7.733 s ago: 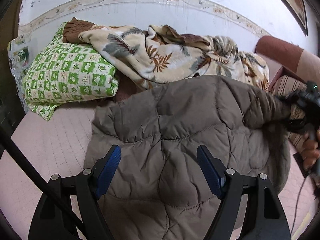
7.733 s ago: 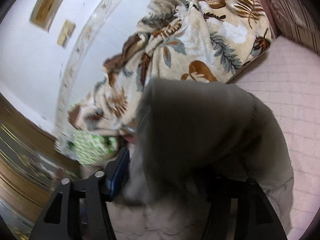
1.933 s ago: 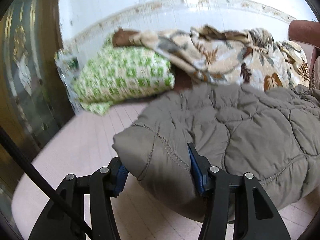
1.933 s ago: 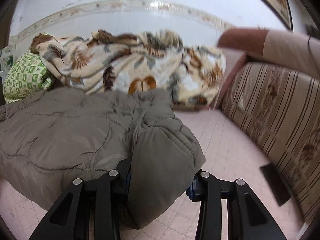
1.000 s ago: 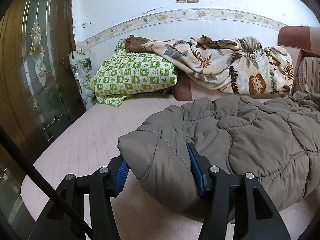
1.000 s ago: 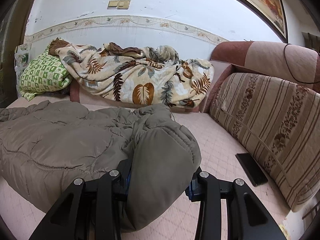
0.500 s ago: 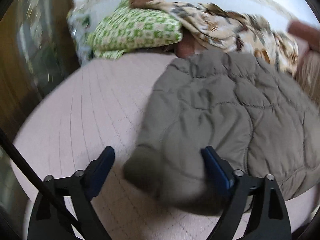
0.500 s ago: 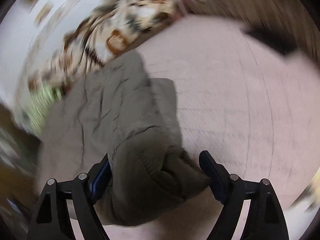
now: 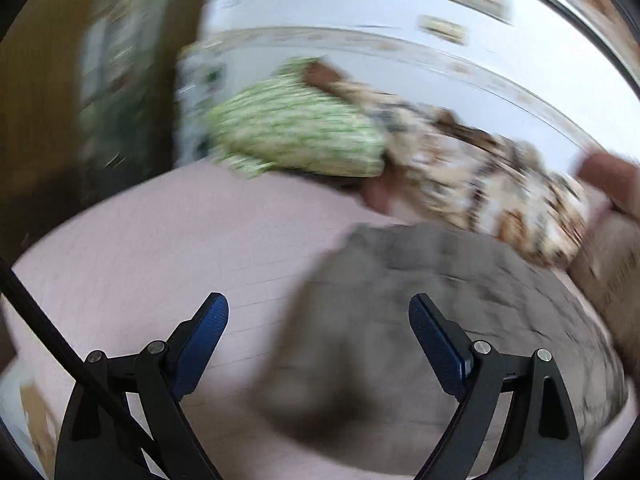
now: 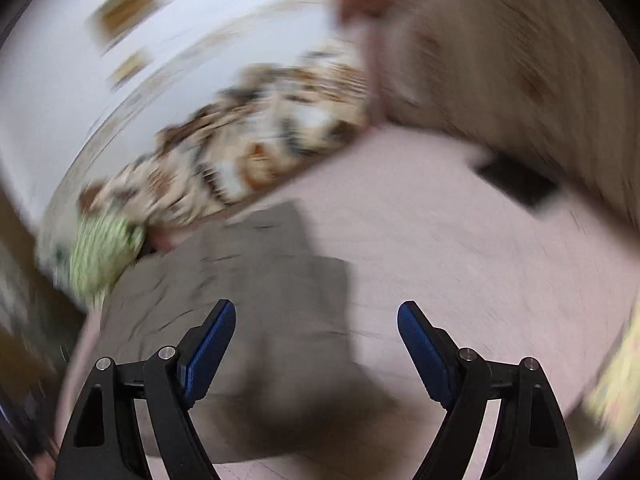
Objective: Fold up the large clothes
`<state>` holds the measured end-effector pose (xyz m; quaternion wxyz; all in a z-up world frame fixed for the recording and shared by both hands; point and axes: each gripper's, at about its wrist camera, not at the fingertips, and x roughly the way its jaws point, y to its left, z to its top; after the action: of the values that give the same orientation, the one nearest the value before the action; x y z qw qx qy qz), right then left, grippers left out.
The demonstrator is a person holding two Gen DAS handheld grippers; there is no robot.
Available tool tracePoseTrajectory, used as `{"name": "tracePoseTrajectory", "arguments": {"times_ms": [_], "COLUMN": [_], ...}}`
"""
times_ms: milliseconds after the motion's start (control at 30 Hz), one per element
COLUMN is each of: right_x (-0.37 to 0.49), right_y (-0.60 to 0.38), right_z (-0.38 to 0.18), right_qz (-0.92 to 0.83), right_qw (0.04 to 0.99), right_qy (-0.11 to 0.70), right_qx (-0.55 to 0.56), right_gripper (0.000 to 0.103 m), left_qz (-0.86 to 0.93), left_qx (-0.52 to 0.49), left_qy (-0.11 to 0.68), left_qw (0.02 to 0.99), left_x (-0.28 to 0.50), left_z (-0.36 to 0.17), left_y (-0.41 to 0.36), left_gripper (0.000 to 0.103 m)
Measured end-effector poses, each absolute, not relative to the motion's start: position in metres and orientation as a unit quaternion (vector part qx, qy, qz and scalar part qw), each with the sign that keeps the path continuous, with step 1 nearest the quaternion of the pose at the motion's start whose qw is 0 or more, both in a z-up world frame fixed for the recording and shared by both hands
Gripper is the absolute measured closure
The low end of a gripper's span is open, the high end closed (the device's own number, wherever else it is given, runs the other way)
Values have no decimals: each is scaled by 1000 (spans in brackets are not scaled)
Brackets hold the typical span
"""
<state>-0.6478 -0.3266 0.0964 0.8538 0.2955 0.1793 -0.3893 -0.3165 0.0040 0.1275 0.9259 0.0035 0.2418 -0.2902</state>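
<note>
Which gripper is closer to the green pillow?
Left. The left gripper sits at the jacket's pillow-side end; the green pillow lies farther from the right gripper.

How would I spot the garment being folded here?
Look at the pink quilted surface below the white wall. The jacket lies on it, in front of the leaf-print blanket and the green checked pillow: puffy, plain grey-brown, unpatterned.

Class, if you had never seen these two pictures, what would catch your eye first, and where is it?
First, the grey-brown quilted jacket lying bunched on the pink bedcover, filling the lower middle of both views. Next, the blue-padded left claw and right claw, both wide open over it with nothing gripped. Behind, a green checked pillow sits beside a leaf-print blanket by the wall.
</note>
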Motion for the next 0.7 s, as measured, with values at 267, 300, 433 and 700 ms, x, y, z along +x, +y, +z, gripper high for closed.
{"name": "tracePoseTrajectory", "arguments": {"times_ms": [267,300,433,700], "right_x": [-544,-539,-537,-538], "right_y": [-306,-306,-310,-308], "right_z": [76,70,43,53], "right_qz": [-375,-376,-368,-376], "right_qw": [861,857,840,842], "right_qy": [294,305,349,330], "right_qx": [177,175,191,205], "right_gripper": [16,15,11,11], "left_qz": [-394,-391,-391,-396], "left_qx": [130,144,146,138], "left_qy": [272,293,334,313], "left_qw": [868,860,845,852], "left_x": [-363,-359,-346,-348], "left_z": [95,86,67,70], "left_y": [-112,-121,-130,-126], "left_gripper": [11,11,7,6]}}
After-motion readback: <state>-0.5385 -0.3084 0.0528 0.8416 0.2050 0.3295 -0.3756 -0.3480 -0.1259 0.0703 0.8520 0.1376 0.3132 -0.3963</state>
